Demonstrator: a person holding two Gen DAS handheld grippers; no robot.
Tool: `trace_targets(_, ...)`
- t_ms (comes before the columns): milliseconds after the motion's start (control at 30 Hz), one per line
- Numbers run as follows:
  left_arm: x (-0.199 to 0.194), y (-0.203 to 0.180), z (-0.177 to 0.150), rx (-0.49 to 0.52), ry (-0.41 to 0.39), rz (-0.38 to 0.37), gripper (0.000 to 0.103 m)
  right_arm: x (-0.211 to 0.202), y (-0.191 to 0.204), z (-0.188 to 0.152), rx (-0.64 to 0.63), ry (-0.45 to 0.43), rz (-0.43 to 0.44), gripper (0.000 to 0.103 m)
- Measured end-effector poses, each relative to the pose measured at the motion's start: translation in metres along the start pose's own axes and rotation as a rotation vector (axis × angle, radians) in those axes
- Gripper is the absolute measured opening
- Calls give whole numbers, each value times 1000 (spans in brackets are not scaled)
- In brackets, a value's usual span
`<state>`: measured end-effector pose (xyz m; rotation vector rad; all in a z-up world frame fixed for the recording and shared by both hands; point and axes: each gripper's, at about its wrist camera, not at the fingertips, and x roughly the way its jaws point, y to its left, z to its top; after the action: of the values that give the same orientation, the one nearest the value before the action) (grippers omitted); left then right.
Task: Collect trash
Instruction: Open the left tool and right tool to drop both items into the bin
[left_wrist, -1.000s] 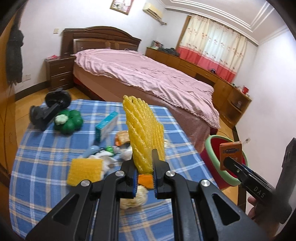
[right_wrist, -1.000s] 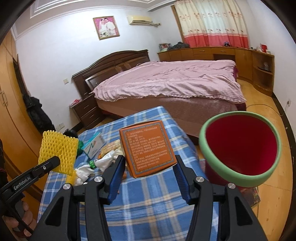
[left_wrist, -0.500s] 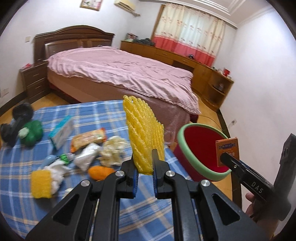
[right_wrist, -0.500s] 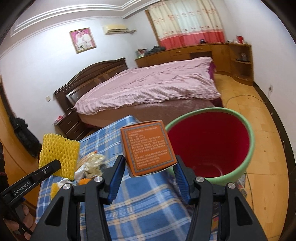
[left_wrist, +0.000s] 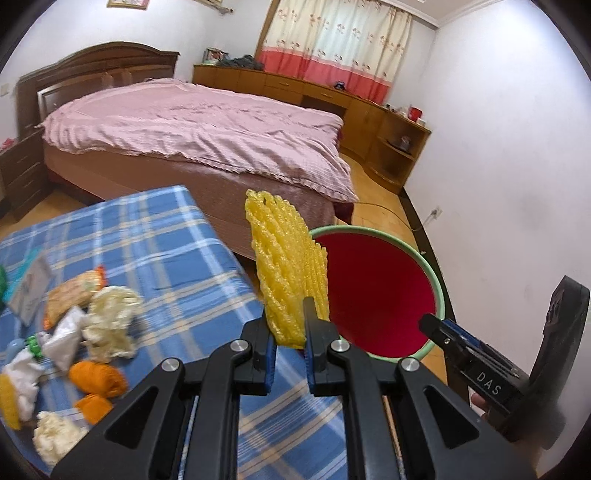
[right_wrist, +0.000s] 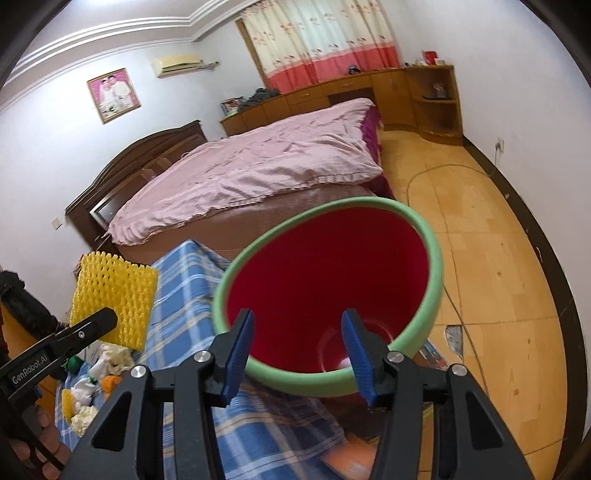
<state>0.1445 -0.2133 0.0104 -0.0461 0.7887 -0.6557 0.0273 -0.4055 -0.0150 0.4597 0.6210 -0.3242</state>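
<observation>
Trash bin (right_wrist: 434, 258), red inside with a green rim, stood on the floor just beside the worktop (left_wrist: 155, 240). The orange box that the right gripper (right_wrist: 297, 350) carried half a second before was gone from between its jaws, which stood apart, closing on nothing. Judging by that, the box went into the bin, though the blurred bottom showed nothing clearly. The left gripper (left_wrist: 290, 345) was clenched on the yellow foam net (left_wrist: 286, 266), near the rim. More scraps (left_wrist: 107, 325) lay on the worktop.

Bed (left_wrist: 207, 122) under pink cover; red-and-cream curtains (left_wrist: 332, 44), wooden cabinets (left_wrist: 369, 107), framed photo (right_wrist: 113, 95), air conditioner (right_wrist: 180, 63)
</observation>
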Motion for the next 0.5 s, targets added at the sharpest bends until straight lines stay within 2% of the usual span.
trace_targets(200, 24, -15, 4, 3, 32, -33, 12, 2, -18, 3, 17, -9, -21, 53)
trace_targets(500, 51, -35, 3, 35, 61, -72, 13, 8, -25, 4, 29, -6, -25, 53)
